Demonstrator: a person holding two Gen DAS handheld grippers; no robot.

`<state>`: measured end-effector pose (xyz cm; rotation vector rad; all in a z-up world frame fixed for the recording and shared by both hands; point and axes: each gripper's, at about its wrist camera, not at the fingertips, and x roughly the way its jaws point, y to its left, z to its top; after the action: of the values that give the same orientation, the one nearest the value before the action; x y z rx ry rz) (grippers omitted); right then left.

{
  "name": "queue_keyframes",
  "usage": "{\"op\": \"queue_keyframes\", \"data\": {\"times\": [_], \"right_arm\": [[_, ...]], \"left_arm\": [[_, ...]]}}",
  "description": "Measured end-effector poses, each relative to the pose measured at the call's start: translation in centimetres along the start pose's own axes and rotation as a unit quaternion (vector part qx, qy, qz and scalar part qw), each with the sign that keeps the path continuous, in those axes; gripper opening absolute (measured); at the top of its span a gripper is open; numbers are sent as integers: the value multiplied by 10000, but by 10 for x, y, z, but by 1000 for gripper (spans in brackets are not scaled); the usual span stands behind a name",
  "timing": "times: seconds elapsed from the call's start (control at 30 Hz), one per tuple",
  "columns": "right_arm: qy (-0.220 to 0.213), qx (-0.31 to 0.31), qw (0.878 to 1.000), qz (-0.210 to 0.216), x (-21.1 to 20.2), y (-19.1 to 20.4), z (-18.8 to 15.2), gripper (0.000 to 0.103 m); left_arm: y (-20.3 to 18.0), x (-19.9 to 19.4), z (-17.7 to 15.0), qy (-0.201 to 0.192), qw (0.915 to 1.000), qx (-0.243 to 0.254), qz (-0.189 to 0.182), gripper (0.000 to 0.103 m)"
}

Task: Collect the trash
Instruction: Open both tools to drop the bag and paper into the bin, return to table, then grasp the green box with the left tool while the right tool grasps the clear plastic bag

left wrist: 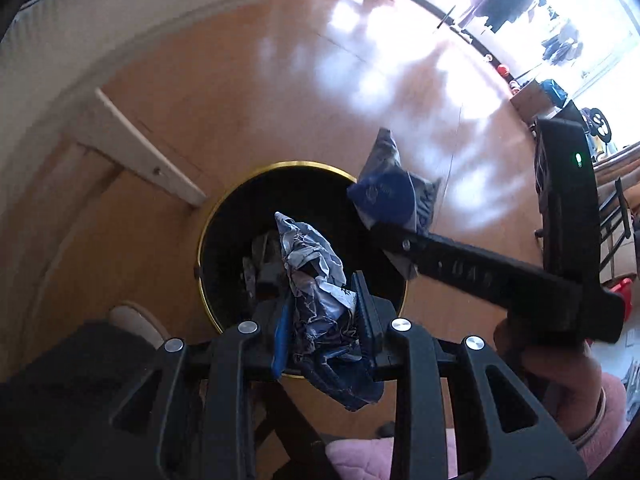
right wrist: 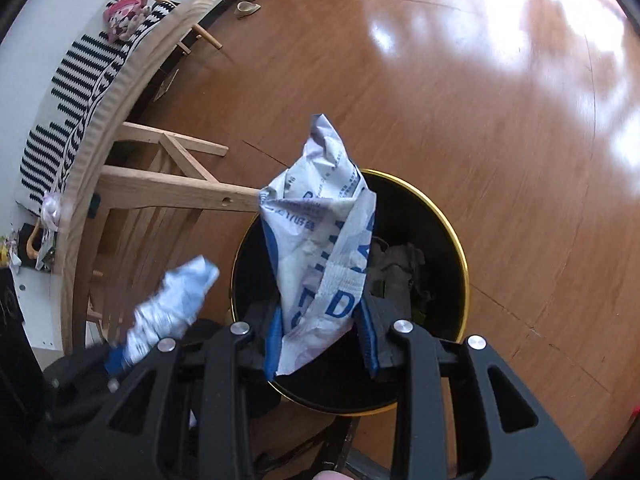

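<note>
Left wrist: each claw grips a wrapper; release is best made squarely over the bin (rim close).

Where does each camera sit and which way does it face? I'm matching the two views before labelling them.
Left wrist: sits on the left tool, looks steeply down into the black bin; shows its fingers clamping a crumpled wrapper, plus the right tool and a hand.
Right wrist: sits on the right tool, looks down at the bin; shows its fingers clamping a white-and-blue bag.
Shared: bin, wooden floor, both tools.
</note>
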<state>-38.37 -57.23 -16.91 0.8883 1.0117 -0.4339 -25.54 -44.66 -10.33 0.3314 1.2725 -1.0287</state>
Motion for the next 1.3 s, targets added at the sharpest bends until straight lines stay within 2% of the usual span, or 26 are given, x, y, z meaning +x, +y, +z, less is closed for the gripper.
{"op": "queue_keyframes", "data": {"times": [0.2,0.23,0.3,0.33,0.37,0.43,0.5,0.57,0.6,0.67,0.7,0.77,0.8,0.83,0.87,0.93,1.0,1.07,1.2,1.27,1.3], "right_arm": [[140,2,9999,102,5,-1,8,32],[186,22,9998,89,4,0,12,32],[278,164,9993,167,4,-4,16,36],[315,361,9984,296,2,-9,20,56],[229,570,9973,406,-2,-14,24,90],[-140,885,9950,448,-19,-25,30,97],[-573,1019,9927,300,-40,-35,34,97],[-942,990,9906,-24,-62,-37,38,97],[-1101,887,9897,-207,-71,-35,40,97],[-1529,406,9854,-627,-91,-18,43,97],[-1687,162,9826,-764,-96,-5,42,97],[-1943,-337,9771,-799,-107,29,46,97],[-1998,-471,9759,-739,-110,39,47,97],[-2068,-695,9738,-638,-114,62,50,97],[-2148,-919,9706,-583,-117,85,53,97],[-2297,-1391,9617,-542,-117,132,58,97],[-2427,-1829,9515,-469,-115,180,63,97],[-2464,-2261,9422,-218,-107,237,65,97],[-2254,-2748,9338,411,-73,334,66,97],[-2216,-3092,9227,621,-46,387,61,97],[-2196,-3194,9196,630,-36,400,59,97]], "left_arm": [[-6,3,-2,-67,9998,167,59,28],[-7,1,-5,-85,9998,172,49,30],[-1,-5,-9,-222,9996,78,125,43],[-2,-5,-8,-296,9994,18,165,74],[-1,-6,-10,-404,9990,-46,203,97],[-1,-12,-12,-610,9980,-47,163,97],[-3,-24,-12,-798,9967,102,128,97],[-5,-51,-10,-1142,9926,256,327,97],[-1,-82,-9,-1596,9860,262,412,97],[12,-140,-10,-2228,9729,225,582,97],[26,-174,-13,-2526,9634,220,872,97],[57,-221,-20,-2815,9453,77,1646,97],[76,-234,-24,-2868,9372,-31,1985,97],[101,-251,-33,-2904,9248,-218,2447,97],[119,-261,-39,-2903,9163,-365,2735,97],[174,-278,-56,-2775,8922,-829,3466,97],[226,-289,-70,-2517,8740,-1334,3937,97],[268,-298,-81,-2421,8645,-1845,3999,97],[340,-307,-94,-2558,8547,-2829,3521,97],[357,-305,-94,-2648,8544,-3002,3314,97],[364,-303,-86,-2734,8553,-3032,3190,97]]}}
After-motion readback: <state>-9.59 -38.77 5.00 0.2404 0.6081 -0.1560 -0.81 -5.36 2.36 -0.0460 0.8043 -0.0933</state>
